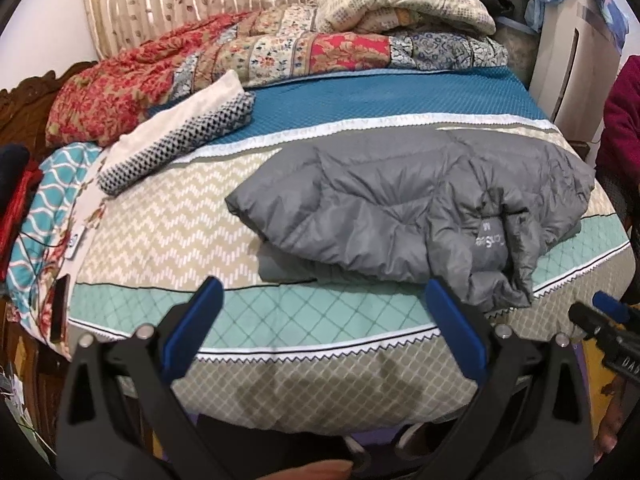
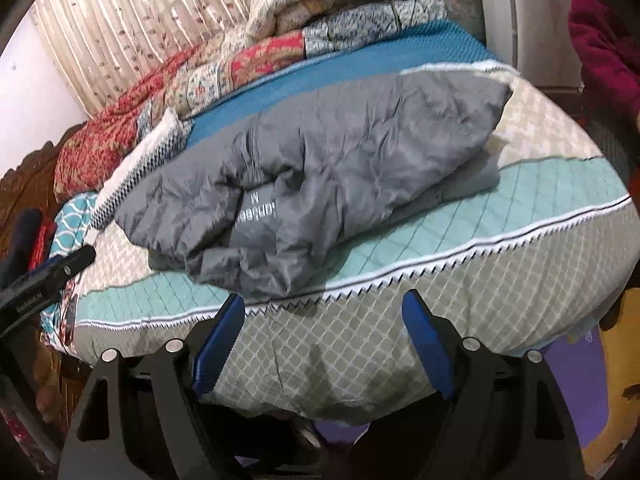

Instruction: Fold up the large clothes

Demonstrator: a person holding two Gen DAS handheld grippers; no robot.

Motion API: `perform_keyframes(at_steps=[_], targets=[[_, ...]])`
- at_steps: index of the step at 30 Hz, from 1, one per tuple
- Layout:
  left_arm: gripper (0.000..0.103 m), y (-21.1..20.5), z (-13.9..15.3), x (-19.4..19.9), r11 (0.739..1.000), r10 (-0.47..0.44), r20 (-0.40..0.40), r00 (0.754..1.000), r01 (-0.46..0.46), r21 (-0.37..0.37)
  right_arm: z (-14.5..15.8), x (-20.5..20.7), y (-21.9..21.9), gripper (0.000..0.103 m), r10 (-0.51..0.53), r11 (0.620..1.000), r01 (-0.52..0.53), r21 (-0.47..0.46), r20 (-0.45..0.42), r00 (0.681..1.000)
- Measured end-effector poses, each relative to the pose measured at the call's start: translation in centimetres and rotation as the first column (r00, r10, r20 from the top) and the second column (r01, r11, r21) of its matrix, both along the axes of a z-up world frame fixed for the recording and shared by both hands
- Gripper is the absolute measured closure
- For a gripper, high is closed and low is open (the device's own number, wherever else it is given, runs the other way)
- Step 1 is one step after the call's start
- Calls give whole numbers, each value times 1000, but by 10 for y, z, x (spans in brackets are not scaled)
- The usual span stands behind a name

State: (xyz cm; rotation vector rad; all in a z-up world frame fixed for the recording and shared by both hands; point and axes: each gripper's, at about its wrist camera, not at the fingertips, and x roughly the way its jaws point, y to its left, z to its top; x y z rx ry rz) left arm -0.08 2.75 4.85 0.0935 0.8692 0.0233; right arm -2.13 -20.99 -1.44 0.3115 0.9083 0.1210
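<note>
Jacket [image 1: 412, 200] lies folded into a grey puffy bundle on the bed [image 1: 168, 224], ahead of both grippers and apart from them. From the left gripper [image 1: 324, 294] it sits ahead and to the right; the nearest crumpled corner, by the printed size label, comes close above the right finger. That gripper's blue-padded jaws are spread wide with nothing between them, held over the near edge of the bed.

The right gripper [image 2: 324, 308] is likewise released and empty, and the jacket [image 2: 320, 168] lies just beyond its fingertips, slightly to the left, its near corner at the zigzag trim of the bedcover. The left gripper's black body shows at the far left edge of the right wrist view.

Further ahead of the left gripper, to the left, a checked cloth [image 1: 176, 144] lies folded, and behind it a heap of floral quilts [image 1: 248, 56] runs along the curtain [image 1: 180, 0].
</note>
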Motion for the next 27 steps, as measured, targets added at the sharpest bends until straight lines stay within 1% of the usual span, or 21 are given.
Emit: perform_keyframes(at_steps=[4,6,11,14,22,27], targets=[[6,-2,3,-1,1000,5,-16,1000,-5,-22,14,-9,-5,27,-15,1000,15,15,48,999],[6,-2,4,-4,1000,15,-10,1000,-15,-20,18,-14,-4,27,-15,1000,13,23,70,997],[6,1,9,-16,999,29,8,1000,-29,-26,16,-21,1,27,-1,1000,0,26,56,998],[6,3,13,-23,999,33,21,999,-32,-31,22,-28,4,27,1,1000,-2,16,81,997],[6,3,23,-38,999,39,57,998,-37,-24,33,-38,2,27,-4,1000,3,12,115,993],[6,5,27,-44,998,50,77,996,-48,-33,40,-42,-1,27,-10,1000,9,8,138,990]])
